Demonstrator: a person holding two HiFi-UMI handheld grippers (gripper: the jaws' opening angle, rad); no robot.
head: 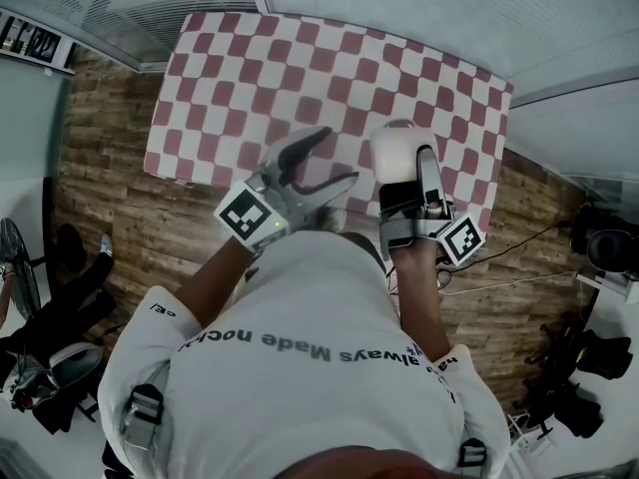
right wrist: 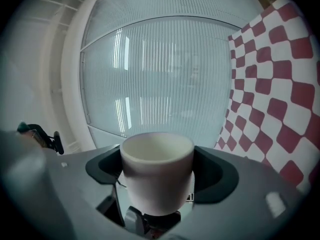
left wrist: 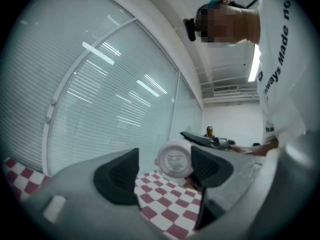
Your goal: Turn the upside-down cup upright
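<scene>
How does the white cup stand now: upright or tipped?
Tipped on its side: the cup, held in the right gripper, shows its base to the left gripper view.

Cup (right wrist: 156, 151): white, smooth, with a soft satin sheen; whether it is ceramic or plastic cannot be told. Left gripper (left wrist: 164, 176) and right gripper (right wrist: 160, 173): grey bodies, matt, plastic in look. Pads (left wrist: 117, 181): black, dull, faintly textured. Tablecloth (head: 300, 78): red-and-white checked cloth, matt. Floor (head: 110, 198): brown wood planks with visible grain. T-shirt (head: 300, 317): white cloth, matt, with dark printed lettering.
</scene>
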